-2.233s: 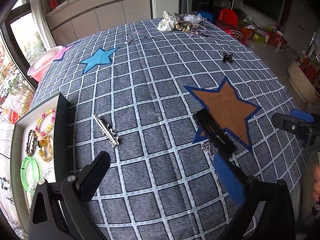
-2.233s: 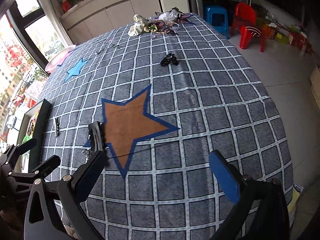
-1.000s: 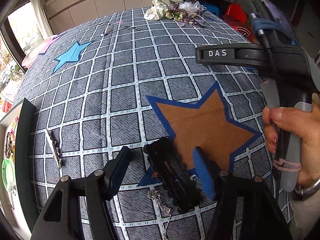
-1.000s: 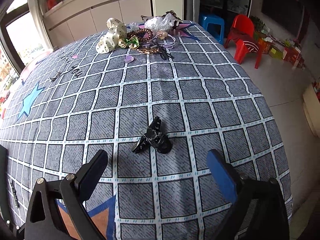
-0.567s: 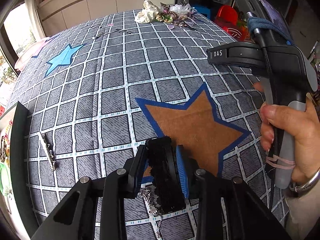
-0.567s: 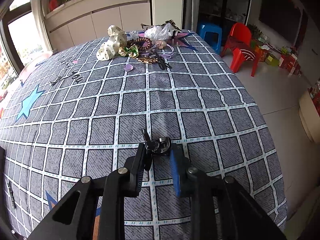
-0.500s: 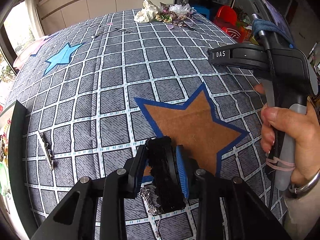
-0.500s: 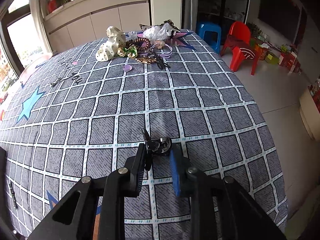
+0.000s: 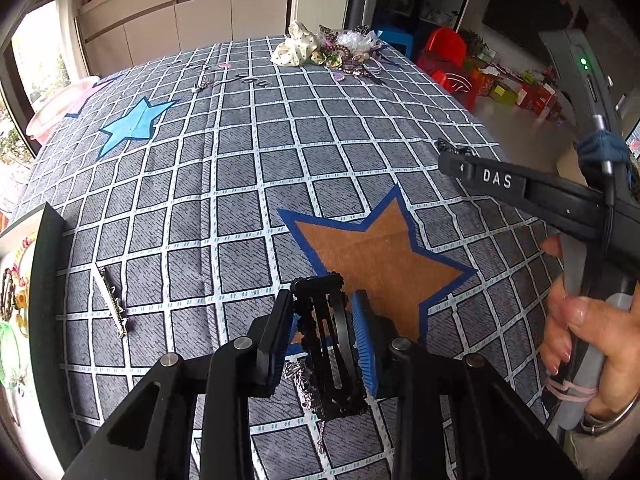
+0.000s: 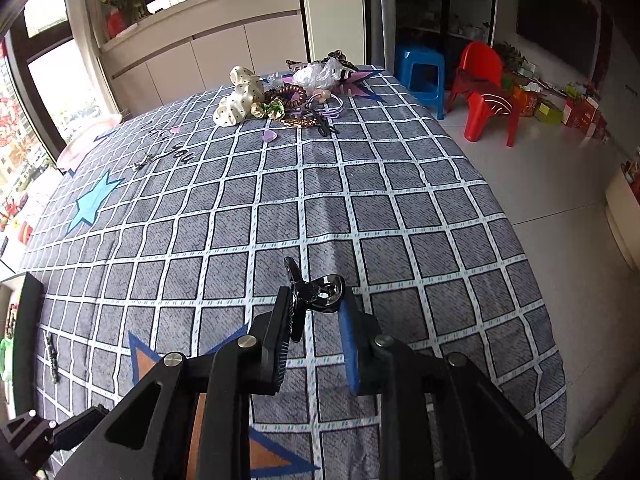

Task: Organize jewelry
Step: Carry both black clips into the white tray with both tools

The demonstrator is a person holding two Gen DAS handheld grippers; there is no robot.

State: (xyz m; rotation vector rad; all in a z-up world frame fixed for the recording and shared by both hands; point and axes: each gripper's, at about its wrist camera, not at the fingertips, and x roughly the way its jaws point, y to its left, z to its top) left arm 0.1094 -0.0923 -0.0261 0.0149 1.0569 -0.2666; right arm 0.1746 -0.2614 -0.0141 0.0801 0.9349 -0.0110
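Overhead, checked grey tablecloth [image 10: 400,208], red chair [image 10: 486,92] on pale floor [image 10: 560,184].

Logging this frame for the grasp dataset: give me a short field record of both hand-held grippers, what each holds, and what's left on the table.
left hand-held gripper: shut on black lace hair clip
right hand-held gripper: shut on small black claw clip
surface: checked tablecloth
under lace clip: silver chain
loose item: silver barrette
far edge: pile of hair accessories
left edge: tray with bracelets

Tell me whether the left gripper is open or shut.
Shut. The left gripper has its pads pressed on both sides of the black lace hair clip.
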